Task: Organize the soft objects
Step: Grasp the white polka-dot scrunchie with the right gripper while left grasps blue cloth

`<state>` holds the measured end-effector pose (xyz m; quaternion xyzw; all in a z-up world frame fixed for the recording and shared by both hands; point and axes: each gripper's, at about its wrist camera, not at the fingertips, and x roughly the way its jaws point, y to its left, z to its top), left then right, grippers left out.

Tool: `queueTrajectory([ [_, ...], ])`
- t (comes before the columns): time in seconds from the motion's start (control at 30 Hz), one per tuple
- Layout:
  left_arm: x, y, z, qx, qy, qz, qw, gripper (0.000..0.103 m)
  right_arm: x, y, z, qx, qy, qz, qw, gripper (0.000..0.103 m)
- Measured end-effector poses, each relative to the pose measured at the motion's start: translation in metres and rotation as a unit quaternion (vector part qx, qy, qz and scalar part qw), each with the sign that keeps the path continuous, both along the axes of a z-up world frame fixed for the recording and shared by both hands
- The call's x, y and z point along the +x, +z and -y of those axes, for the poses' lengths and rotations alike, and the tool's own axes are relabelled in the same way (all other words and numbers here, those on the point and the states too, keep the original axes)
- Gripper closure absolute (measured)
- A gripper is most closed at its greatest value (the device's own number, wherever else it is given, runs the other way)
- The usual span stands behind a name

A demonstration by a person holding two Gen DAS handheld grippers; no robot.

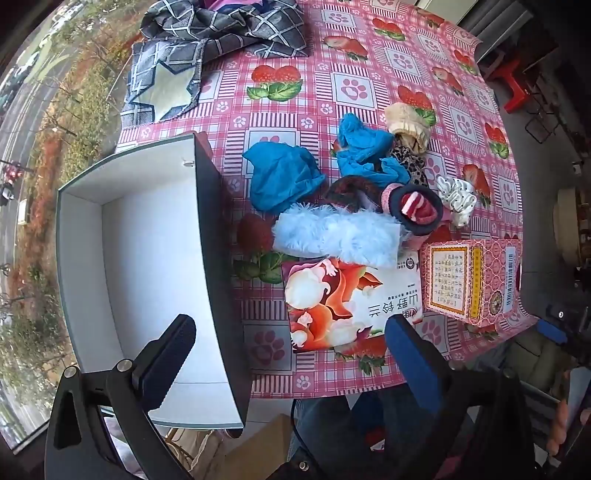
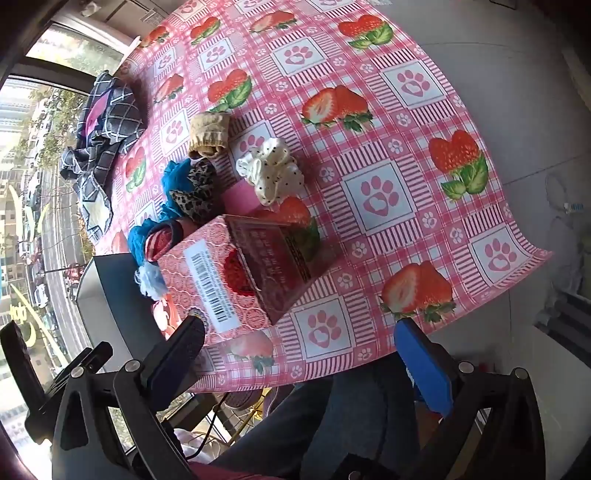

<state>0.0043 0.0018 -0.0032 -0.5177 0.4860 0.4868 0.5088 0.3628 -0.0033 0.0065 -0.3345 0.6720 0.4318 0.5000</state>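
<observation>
Left claw (image 1: 291,343): released, fingers spread wide, nothing between them; hovers over the near edge of the bench, one finger above the white box, the other above the flat packet.
Right claw (image 2: 299,347): released, wide apart, grasping nothing; hangs at the near bench edge, the dark finger just in front of the pink carton.
Bench (image 1: 369,48): covered by a pink check cloth with strawberries and paw prints.
White box (image 1: 155,266): open, dark-edged, at the left side of the bench; inside shows only white walls and floor.
Soft pile: clustered mid-bench, just right of the box.
Fluffy pale-blue piece (image 1: 340,232): nearest the claws, lying partly over the top edge of the flat packet (image 1: 351,302).
Blue cloth (image 1: 280,177): crumpled, beside the box wall.
Second blue cloth (image 1: 365,147): behind it, touching a leopard-print piece (image 1: 410,162).
Red-and-pink rolled sock (image 1: 417,210): against the fluffy piece's right end.
Cream dotted scrunchie (image 2: 273,170): right of the pile, apart from the carton.
Tan ruffled piece (image 2: 208,134): at the far side of the pile.
Pink carton (image 2: 236,273): upright at the near right, barcode side facing the right wrist view.
Plaid grey fabric (image 1: 221,33): heaped at the far left corner, well apart from the pile.
</observation>
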Motion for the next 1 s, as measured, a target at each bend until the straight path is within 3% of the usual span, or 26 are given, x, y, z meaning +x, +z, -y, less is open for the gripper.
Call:
queueTrajectory([
  [0.2, 0.012, -0.007, -0.016, -0.013, 0.010, -0.004, 0.9999, 0.001, 0.015, -0.025, -0.006, -0.032, 0.004, -0.013, 0.999, 0.000],
  [0.3, 0.014, -0.004, -0.037, 0.006, 0.029, -0.011, 0.9995, 0.001, 0.014, -0.030, -0.021, -0.037, 0.029, -0.014, 0.999, 0.000],
  [0.5, 0.021, -0.004, -0.079, 0.004, 0.048, -0.038, 0.9981, 0.001, 0.016, -0.037, -0.059, -0.038, 0.070, -0.010, 0.997, 0.000],
  [0.7, 0.033, -0.031, -0.116, -0.025, 0.053, -0.074, 0.9955, 0.001, 0.018, -0.046, -0.097, -0.035, 0.099, -0.029, 0.994, 0.000],
  [0.8, 0.043, -0.045, -0.133, -0.029, 0.035, -0.062, 0.9970, 0.001, 0.018, -0.056, -0.113, -0.043, 0.104, -0.059, 0.992, 0.000],
  [1.0, 0.059, -0.082, -0.155, -0.068, 0.007, -0.061, 0.9958, 0.001, 0.010, -0.079, -0.134, -0.059, 0.136, -0.042, 0.988, 0.000],
])
